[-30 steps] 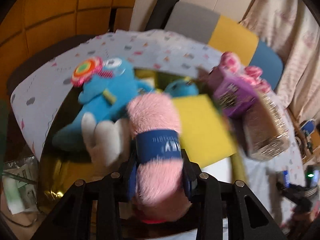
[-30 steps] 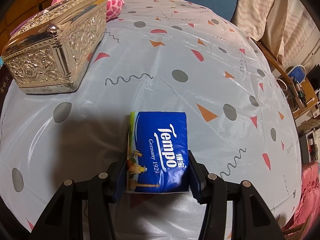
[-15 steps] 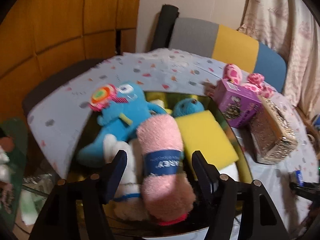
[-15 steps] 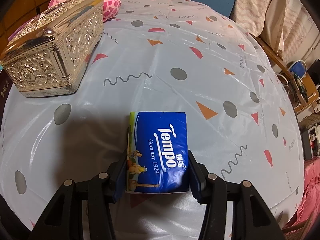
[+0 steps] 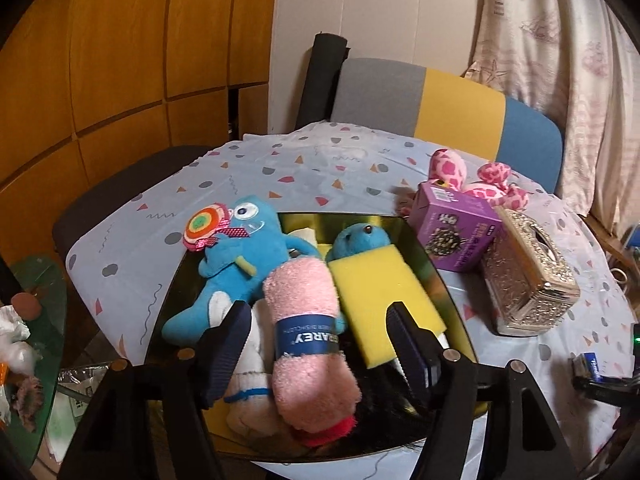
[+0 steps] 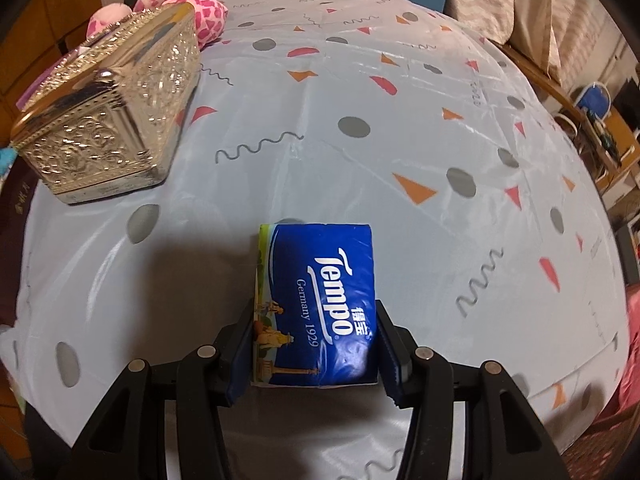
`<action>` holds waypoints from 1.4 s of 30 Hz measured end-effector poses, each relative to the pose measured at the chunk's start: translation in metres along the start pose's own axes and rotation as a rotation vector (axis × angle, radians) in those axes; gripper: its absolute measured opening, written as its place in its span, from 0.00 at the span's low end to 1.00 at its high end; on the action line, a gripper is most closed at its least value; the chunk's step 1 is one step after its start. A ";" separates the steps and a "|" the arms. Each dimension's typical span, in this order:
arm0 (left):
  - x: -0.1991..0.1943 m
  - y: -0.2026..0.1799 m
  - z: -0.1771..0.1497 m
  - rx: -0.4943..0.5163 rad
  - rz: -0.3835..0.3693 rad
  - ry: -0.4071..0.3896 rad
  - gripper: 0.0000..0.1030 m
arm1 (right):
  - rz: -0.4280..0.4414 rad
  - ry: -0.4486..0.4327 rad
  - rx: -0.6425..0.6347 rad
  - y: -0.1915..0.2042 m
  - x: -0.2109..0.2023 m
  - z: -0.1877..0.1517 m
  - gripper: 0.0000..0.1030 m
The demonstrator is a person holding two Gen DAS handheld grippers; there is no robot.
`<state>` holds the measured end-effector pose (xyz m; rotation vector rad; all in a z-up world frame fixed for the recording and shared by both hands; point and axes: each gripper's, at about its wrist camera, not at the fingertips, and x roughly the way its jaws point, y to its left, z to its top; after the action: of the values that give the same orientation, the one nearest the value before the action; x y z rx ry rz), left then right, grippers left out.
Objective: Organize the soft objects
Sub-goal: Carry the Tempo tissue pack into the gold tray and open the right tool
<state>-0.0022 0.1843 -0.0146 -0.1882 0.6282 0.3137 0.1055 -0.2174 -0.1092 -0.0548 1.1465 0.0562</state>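
In the left wrist view a pink rolled towel (image 5: 308, 332) with a blue band lies in the gold tray (image 5: 320, 220). It rests between a blue plush monster (image 5: 244, 256) and a yellow sponge (image 5: 380, 288), with a small blue bear (image 5: 358, 240) behind. My left gripper (image 5: 316, 316) hovers over the towel. Its jaws are opening, and the pads stand clear of the towel on both sides. In the right wrist view my right gripper (image 6: 314, 316) is shut on a blue Tempo tissue pack (image 6: 320, 288) just above the patterned tablecloth.
A silver ornate box (image 6: 108, 124) and a purple carton (image 5: 456, 228) stand right of the tray, with a pink spotted plush (image 6: 192, 8) behind them. A grey, yellow and blue chair (image 5: 420, 96) is at the far edge. A glass side table (image 5: 36, 320) sits at left.
The left gripper's jaws have spread off the pink towel and the gripper has drawn up and back; the towel stays in the tray. The right gripper with the tissue pack has not moved.
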 end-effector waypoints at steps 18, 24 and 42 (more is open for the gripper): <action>-0.005 0.014 -0.001 -0.046 0.006 -0.012 0.71 | 0.336 -0.140 -0.287 0.123 -0.073 0.014 0.51; -0.010 0.041 0.003 -0.105 0.052 -0.026 0.72 | 0.484 -0.183 -0.516 0.205 -0.105 0.016 0.51; -0.002 0.064 -0.005 -0.156 0.078 0.010 0.81 | 0.478 -0.078 -0.720 0.319 -0.033 0.012 0.53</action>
<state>-0.0284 0.2428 -0.0220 -0.3151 0.6218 0.4378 0.0798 0.1009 -0.0789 -0.4121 0.9920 0.8870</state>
